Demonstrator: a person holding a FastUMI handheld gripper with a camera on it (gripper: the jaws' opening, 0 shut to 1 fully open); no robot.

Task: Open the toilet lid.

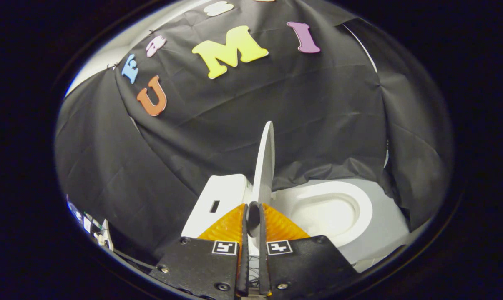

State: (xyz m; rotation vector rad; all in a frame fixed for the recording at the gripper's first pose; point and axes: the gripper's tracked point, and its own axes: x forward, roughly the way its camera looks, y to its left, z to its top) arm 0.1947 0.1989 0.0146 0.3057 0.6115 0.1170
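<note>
The tongs [253, 216] clamp narrowly on the lower edge of a white toilet lid [266, 162], both fingers pressing on the thin panel from either side, with a small dark round piece showing in the gap at the fingertips. The lid rises straight up just ahead of the tongs, seen edge-on, its rounded top well above them against the black cloth wall of the booth.

It reads as a stiff, light plastic panel, smooth and likely slippery, so a pinch across its thin edge, as here, looks the sound place to take it; a hold nearer the hinge would give less leverage. Its long axis runs near vertical, tilted slightly to the tongs' right, its free end pointing upward and its hinged end down by the tank [218, 200], which sits just left of the fingers. The open bowl and seat [339, 208] lie to the right and slightly beyond the fingers. Judged from this, the lid stands open or nearly so, and needs only to lean back against the tank.
</note>
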